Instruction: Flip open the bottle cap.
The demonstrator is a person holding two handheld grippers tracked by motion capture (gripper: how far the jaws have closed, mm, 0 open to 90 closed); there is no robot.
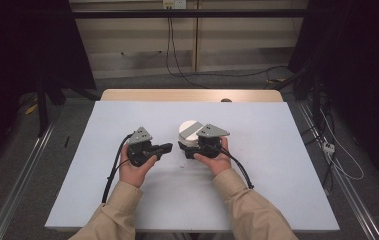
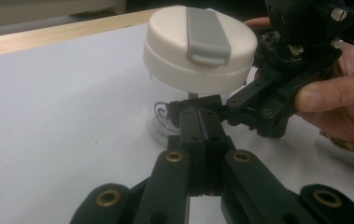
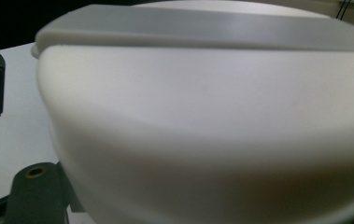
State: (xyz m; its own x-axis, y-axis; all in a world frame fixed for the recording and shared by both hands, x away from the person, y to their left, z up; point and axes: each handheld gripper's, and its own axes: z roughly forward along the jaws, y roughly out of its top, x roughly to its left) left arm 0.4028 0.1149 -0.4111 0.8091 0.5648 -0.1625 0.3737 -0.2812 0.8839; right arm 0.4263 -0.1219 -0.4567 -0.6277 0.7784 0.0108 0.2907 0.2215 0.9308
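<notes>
Left gripper view first: the left gripper (image 2: 201,126) has its two black jaws pressed flat together with nothing between them, the tips just short of the clear jar (image 2: 163,119) at twelve o'clock. The right gripper (image 2: 277,105) comes in from three o'clock, its jaws spread around the jar's body under the cream lid (image 2: 198,46), though whether they actually bite cannot be told. From the high view the jar (image 1: 189,131) sits near the middle of the white table (image 1: 277,165), between the left gripper (image 1: 163,148) and the right gripper (image 1: 187,149). It looks empty, so probably light; the clear wall is likely hard and slick and may crack, and the wide lid with its grey flap (image 2: 207,35) makes it top-heavy. Best hold, by this reading: low on the body, or across the lid's rim.
</notes>
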